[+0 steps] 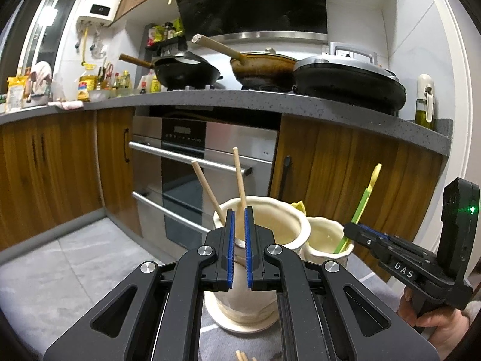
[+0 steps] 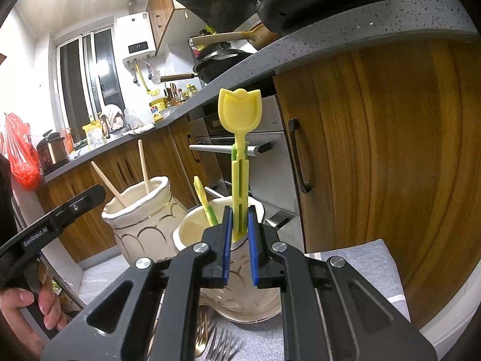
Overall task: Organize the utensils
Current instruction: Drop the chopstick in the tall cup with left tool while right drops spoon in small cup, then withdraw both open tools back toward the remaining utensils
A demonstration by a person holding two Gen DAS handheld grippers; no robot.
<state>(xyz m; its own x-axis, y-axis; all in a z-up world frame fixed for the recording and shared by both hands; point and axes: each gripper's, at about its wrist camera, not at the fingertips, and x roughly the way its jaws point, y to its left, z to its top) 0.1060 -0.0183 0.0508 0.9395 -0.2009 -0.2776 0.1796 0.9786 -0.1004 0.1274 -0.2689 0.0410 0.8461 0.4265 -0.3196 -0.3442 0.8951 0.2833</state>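
The left gripper [image 1: 239, 210] was clamped on a chopstick [image 1: 239, 177] standing in the larger cream vase [image 1: 270, 219] just beyond; the right gripper [image 2: 239, 210] pinched a yellow tulip-shaped spoon [image 2: 239, 114] upright over the smaller vase [image 2: 192, 231], forks [image 2: 221, 346] lying beneath.

Both tools are matte black with blue ribbed pads and round silver screws. The left tool [image 2: 54, 225] reads "GenRobot.AI". The right tool [image 1: 399, 258] reads "DAS" and shows a green light.
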